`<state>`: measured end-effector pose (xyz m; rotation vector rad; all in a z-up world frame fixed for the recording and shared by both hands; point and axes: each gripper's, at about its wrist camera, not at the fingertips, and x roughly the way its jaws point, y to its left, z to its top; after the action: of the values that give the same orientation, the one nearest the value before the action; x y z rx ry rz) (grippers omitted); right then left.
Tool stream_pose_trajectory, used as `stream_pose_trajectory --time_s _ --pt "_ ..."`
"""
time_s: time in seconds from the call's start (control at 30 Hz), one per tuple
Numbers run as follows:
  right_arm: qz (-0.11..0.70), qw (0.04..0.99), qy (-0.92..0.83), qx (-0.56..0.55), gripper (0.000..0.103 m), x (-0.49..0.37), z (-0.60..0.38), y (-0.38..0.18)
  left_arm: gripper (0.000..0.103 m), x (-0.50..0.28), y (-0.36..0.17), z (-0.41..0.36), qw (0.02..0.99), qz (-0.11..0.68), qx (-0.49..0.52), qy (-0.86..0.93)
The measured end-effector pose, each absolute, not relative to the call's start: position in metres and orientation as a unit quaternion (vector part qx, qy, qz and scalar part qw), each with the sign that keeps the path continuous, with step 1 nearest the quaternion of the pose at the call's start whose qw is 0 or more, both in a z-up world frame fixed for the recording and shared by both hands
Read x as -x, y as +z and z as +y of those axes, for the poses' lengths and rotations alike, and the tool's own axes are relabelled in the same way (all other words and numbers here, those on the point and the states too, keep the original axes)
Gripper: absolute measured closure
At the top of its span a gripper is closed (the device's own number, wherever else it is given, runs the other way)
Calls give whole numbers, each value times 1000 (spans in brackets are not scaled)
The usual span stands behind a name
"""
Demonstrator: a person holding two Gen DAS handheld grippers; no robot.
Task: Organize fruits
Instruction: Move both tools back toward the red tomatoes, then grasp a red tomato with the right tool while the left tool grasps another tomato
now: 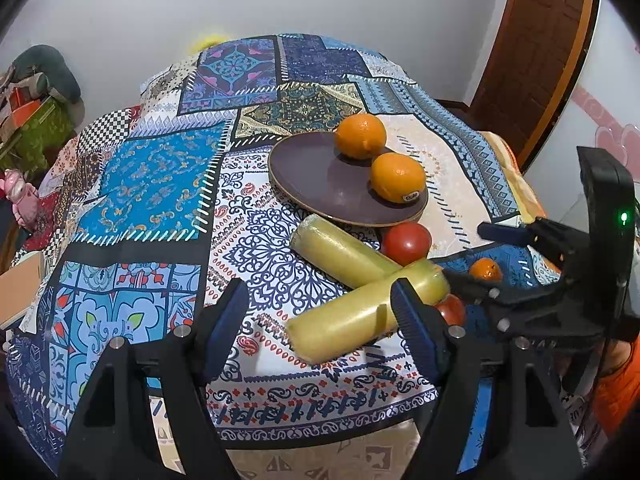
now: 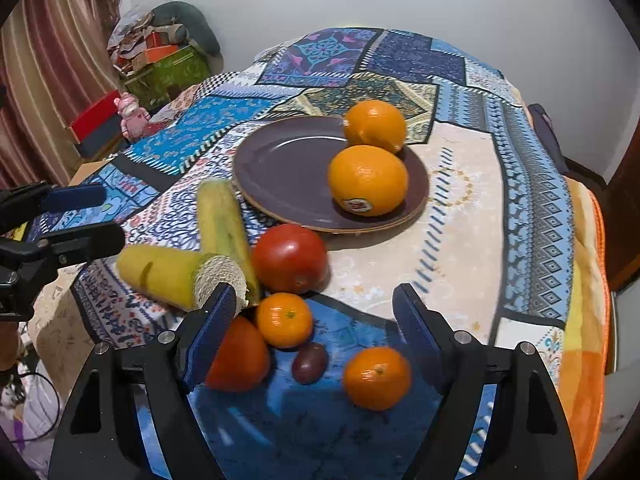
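A brown plate (image 2: 280,168) sits on the patterned cloth (image 2: 460,208) covering the counter, toward the far middle. 2 large oranges rest on its right side: the far orange (image 2: 375,125) and the near orange (image 2: 368,180), which has a sticker facing the camera; the 2 touch or nearly touch.

Just near-left of the plate lie 2 yellow-green stalk pieces. The far stalk (image 2: 224,228) has its far end by the plate rim, and the near stalk (image 2: 172,276) lies across its near end, cut face toward the right wrist camera. A big tomato (image 2: 290,258) sits just right of the stalks, close to the plate's near edge. Nearer still are a second tomato (image 2: 240,356), a small tangerine (image 2: 285,320) touching it, a dark purple fruit (image 2: 309,362) just beside both, and another tangerine (image 2: 378,378) a little to the right.

The right gripper (image 2: 314,320) hangs over this near cluster with its fingers spread wide, holding nothing; the left finger overlaps the second tomato in view. The left gripper (image 1: 320,312) is also wide apart and empty, its fingers framing the near stalk (image 1: 360,312) from above the near-left edge of the counter
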<state>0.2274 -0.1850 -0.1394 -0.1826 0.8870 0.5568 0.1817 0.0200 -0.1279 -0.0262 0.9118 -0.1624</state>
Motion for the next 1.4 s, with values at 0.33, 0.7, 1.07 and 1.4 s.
stream_pose_trajectory --time_s 0.33,0.7,1.07,1.4 --pt "411 854 298 111 25 -211 -151 -138 28 -175 -129 30 894 441 21 -74" --pt "433 852 285 70 27 -191 -177 -139 28 -156 -124 23 897 434 19 -83" --pt "473 830 293 45 50 -199 -169 -161 28 -145 -131 15 892 443 14 -90" --pt "461 835 298 28 57 -195 -189 -153 28 -156 -130 3 889 448 9 -94"
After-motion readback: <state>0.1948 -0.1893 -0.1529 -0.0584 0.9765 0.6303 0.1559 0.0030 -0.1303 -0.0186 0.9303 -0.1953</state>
